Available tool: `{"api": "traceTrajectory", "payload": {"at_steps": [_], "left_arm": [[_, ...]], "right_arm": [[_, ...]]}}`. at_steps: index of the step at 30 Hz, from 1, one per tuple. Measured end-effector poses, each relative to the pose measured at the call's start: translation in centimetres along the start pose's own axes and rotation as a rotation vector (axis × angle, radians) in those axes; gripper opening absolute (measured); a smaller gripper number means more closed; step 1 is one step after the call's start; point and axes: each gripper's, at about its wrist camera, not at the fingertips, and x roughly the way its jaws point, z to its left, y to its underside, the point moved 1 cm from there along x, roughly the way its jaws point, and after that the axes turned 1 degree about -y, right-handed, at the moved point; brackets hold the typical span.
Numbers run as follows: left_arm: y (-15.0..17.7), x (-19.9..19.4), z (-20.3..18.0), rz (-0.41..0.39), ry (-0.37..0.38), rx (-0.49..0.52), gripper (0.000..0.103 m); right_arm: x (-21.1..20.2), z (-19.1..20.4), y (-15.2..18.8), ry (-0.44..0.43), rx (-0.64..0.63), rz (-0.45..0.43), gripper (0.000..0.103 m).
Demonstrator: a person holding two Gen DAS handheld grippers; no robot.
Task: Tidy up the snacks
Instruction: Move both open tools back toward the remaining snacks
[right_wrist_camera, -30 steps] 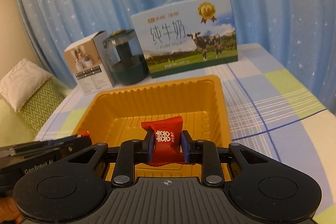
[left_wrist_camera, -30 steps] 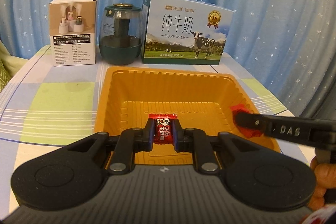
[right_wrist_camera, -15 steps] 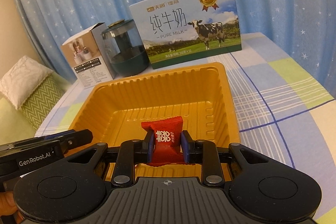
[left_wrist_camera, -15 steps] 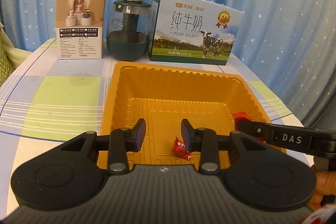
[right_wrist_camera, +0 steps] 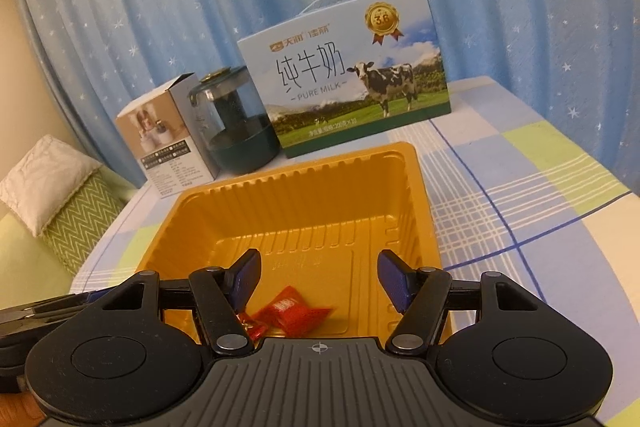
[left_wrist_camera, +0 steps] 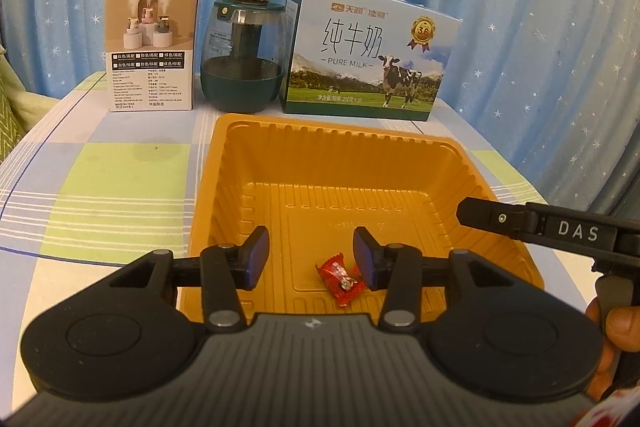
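An orange plastic tray point(left_wrist_camera: 280, 125) sits on the checked tablecloth. In the left wrist view a small red wrapped candy point(left_wrist_camera: 340, 279) lies on the tray floor, beside the right pad of my left gripper point(left_wrist_camera: 310, 251). Its jaws are opening and the pads touch nothing. One finger of the right gripper point(left_wrist_camera: 500, 217) reaches over the tray's right rim. In the right wrist view a larger red snack packet point(right_wrist_camera: 292, 311) lies flat on the tray point(right_wrist_camera: 420, 195) floor below my right gripper point(right_wrist_camera: 320, 267), whose jaws are opening with nothing pressed between them. The small candy point(right_wrist_camera: 250, 325) lies beside the packet.
Behind the tray stand a white product box point(left_wrist_camera: 150, 47), a dark green glass jar point(left_wrist_camera: 242, 55) and a pure milk carton point(left_wrist_camera: 368, 51). A starred blue curtain hangs behind them. A green zigzag cushion point(right_wrist_camera: 76, 211) lies off the table's left. A hand point(left_wrist_camera: 612, 331) holds the right gripper.
Both grippers went from shut on red snacks to open. The small candy dropped from the left gripper first, then the larger packet fell from the right gripper onto the tray floor.
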Motion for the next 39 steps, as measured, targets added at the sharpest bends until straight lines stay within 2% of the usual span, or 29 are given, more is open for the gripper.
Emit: {"api": "traceTrajectory", "payload": {"at_steps": [11, 19, 28, 34, 39], "left_arm": [[0.5, -2.3, -0.8, -0.026, -0.001, 0.012, 0.043], [2.7, -7.1, -1.5, -0.054, -0.019, 0.054, 0.044], [7.5, -12.1, -1.5, -0.023, -0.024, 0.084, 0.044], [10.5, -15.8, -1.0, -0.018, -0.045, 0.095, 0.044], [13.2, -17.9, -0.5, 0.015, -0.059, 0.089, 0.044]], "right_arm": [[-3.0, 0.2, 0.1, 0.024, -0.019, -0.057, 0.065], [-7.1, 0.7, 2.0, 0.017, -0.003, -0.054, 0.065], [-12.1, 2.2, 7.1, -0.029, -0.107, -0.011, 0.065], [-14.4, 2.7, 12.2, -0.075, -0.195, 0.075, 0.065], [-15.4, 3.4, 15.4, -0.132, -0.285, 0.138, 0.065]]}}
